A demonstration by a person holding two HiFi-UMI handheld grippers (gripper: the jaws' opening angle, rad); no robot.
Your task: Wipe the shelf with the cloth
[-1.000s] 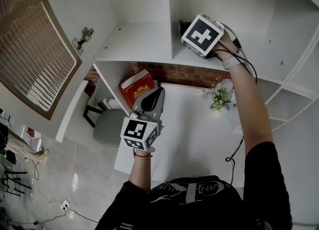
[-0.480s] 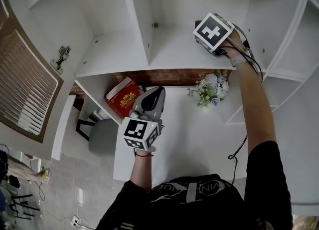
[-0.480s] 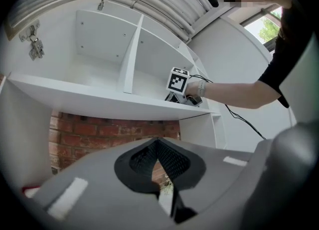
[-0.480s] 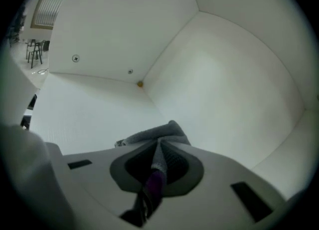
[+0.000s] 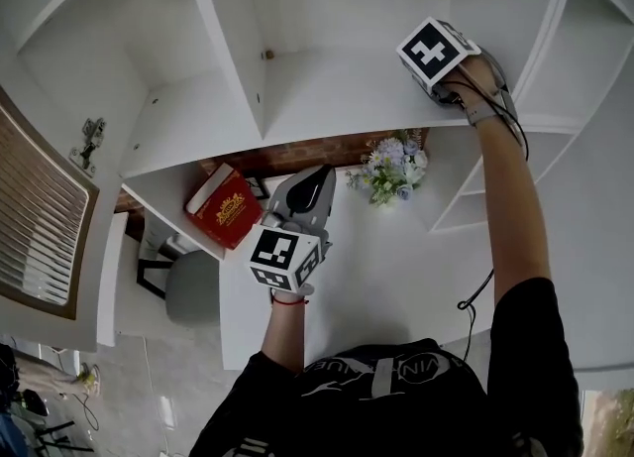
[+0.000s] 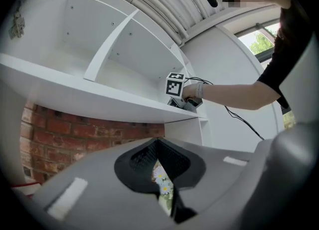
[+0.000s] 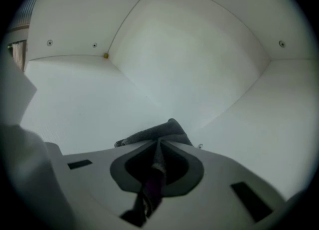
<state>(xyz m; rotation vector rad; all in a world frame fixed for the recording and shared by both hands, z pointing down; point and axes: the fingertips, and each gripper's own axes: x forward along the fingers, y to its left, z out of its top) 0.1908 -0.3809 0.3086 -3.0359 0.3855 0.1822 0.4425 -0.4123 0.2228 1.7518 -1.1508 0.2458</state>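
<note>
My right gripper [image 5: 439, 57] rests on the white shelf board [image 5: 337, 98], well to the right of the upright divider [image 5: 223, 39]. In the right gripper view its jaws [image 7: 158, 144] are shut on a dark grey cloth [image 7: 154, 135], which bunches out past the tips onto the shelf floor [image 7: 84, 99]. My left gripper [image 5: 319, 175] is held below the shelf, over the desk, shut with nothing in it. In the left gripper view [image 6: 157, 141] a sliver of flowers shows through the jaw gap, and the right gripper [image 6: 175, 84] sits on the shelf above.
A red book [image 5: 226, 209] leans under the shelf at the left. A small bunch of flowers [image 5: 391, 170] stands on the white desk [image 5: 396, 267] against the brick wall [image 5: 297, 156]. A grey chair [image 5: 193, 286] is by the desk. The compartment's side wall [image 7: 279, 124] is close on the right.
The right gripper has slid to the right along the shelf with the cloth, away from the divider. The left gripper has stayed where it was.
</note>
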